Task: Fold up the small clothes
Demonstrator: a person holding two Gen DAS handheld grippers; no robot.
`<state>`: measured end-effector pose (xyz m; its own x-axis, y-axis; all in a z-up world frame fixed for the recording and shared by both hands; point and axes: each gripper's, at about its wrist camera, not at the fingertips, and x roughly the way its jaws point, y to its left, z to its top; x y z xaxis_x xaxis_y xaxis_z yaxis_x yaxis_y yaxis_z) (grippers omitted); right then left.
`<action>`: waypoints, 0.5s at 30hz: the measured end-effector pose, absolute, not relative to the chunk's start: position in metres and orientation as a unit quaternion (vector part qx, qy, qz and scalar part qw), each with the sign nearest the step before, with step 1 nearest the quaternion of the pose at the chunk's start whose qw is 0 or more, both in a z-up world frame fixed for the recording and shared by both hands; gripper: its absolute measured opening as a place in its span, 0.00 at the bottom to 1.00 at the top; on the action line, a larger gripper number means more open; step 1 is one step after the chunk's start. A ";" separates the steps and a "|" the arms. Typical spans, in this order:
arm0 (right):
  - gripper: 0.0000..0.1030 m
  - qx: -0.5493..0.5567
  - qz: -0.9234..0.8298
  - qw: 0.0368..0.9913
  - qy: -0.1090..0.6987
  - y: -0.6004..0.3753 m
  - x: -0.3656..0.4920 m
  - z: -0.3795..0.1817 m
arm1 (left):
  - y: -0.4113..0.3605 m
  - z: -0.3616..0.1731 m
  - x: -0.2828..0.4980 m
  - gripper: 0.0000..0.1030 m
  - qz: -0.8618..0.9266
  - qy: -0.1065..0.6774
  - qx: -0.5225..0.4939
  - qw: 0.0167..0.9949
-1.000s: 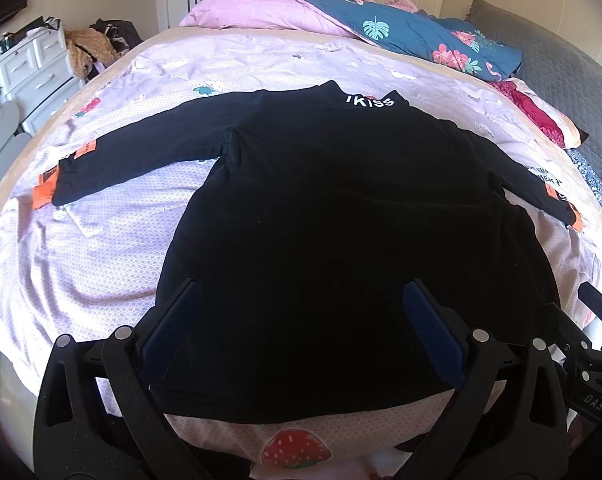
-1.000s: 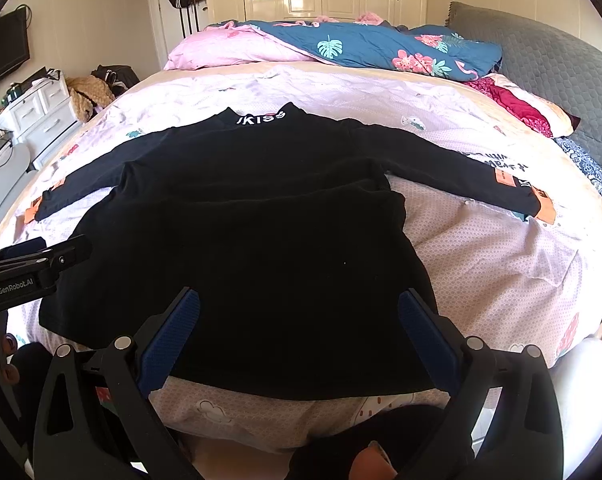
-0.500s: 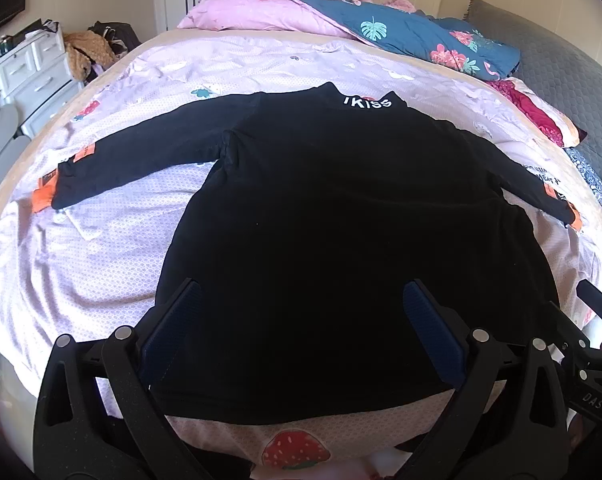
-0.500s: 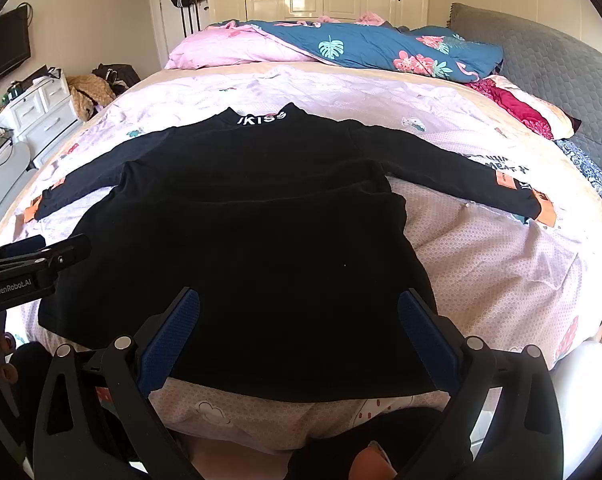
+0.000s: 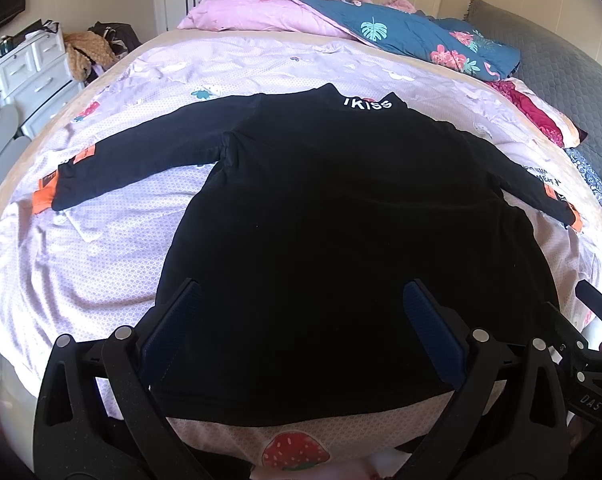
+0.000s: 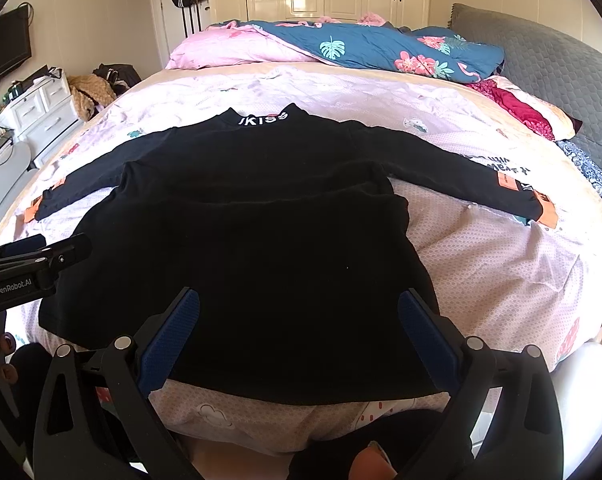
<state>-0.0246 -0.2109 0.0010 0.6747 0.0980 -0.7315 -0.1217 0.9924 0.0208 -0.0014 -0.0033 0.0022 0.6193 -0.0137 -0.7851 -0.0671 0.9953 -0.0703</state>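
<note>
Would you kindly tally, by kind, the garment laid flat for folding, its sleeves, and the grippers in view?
Black top: 1
Sleeves, spread out to the sides, one on the right and one on the left: 2
Grippers, both open and empty, left gripper and right gripper: 2
Total: 5

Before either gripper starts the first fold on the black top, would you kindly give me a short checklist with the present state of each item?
1. Black top spread flat on the bed sheet: ok.
2. Both sleeves stretched out sideways, left sleeve, right sleeve: ok.
3. Left gripper open and empty: ok.
4. Right gripper open and empty: ok.
5. Fingers touching the hem: cannot tell.
6. Nothing lying on the top: ok.
</note>
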 end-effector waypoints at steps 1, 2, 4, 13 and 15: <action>0.96 -0.014 0.061 0.915 0.399 -0.211 -0.024 0.001 | -0.003 0.002 -0.001 0.92 0.014 0.436 -0.046 0.899; 0.96 -0.013 0.061 0.915 0.398 -0.211 -0.024 0.001 | -0.003 0.002 -0.001 0.92 0.015 0.436 -0.046 0.898; 0.96 -0.013 0.062 0.915 0.398 -0.211 -0.023 0.001 | -0.004 0.003 0.000 0.92 0.016 0.436 -0.045 0.899; 0.96 -0.007 0.065 0.916 0.396 -0.211 -0.018 0.002 | -0.009 0.006 0.009 0.92 0.015 0.434 -0.042 0.900; 0.96 -0.004 0.065 0.917 0.395 -0.212 -0.015 0.004 | -0.010 0.006 0.011 0.92 0.016 0.434 -0.042 0.900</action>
